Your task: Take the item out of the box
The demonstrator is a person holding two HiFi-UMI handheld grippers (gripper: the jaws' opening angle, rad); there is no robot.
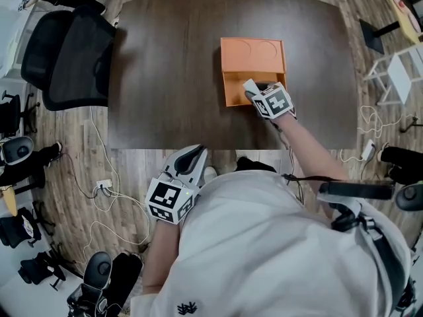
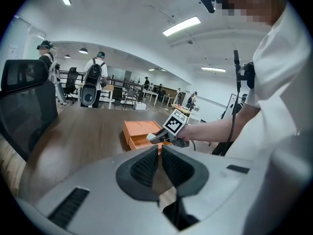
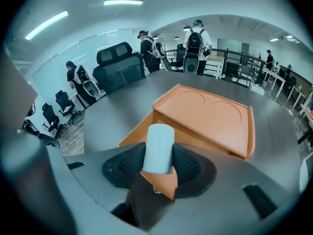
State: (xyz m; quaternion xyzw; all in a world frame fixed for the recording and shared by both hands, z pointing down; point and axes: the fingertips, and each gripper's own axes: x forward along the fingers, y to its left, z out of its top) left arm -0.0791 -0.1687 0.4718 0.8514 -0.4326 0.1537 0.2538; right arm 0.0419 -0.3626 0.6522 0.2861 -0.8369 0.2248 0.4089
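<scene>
An orange box (image 1: 253, 57) lies open on the dark table (image 1: 165, 78), its lid (image 3: 208, 116) flipped back and its tray toward me. My right gripper (image 1: 254, 92) hangs over the tray's front edge, shut on a white cylindrical item (image 3: 158, 148) that stands upright between the pads. The head view shows the white item (image 1: 250, 85) poking out past the jaws. My left gripper (image 1: 192, 156) is held low by my body, off the table's near edge. Its jaws stand together with nothing in them. In the left gripper view, the box (image 2: 139, 129) and right gripper (image 2: 155, 137) lie ahead.
A black mesh office chair (image 1: 73, 58) stands at the table's left side. Cables (image 1: 99, 197) run over the wood floor. White furniture legs (image 1: 396, 71) stand to the right. Several people with backpacks (image 3: 195, 43) stand in the room beyond the table.
</scene>
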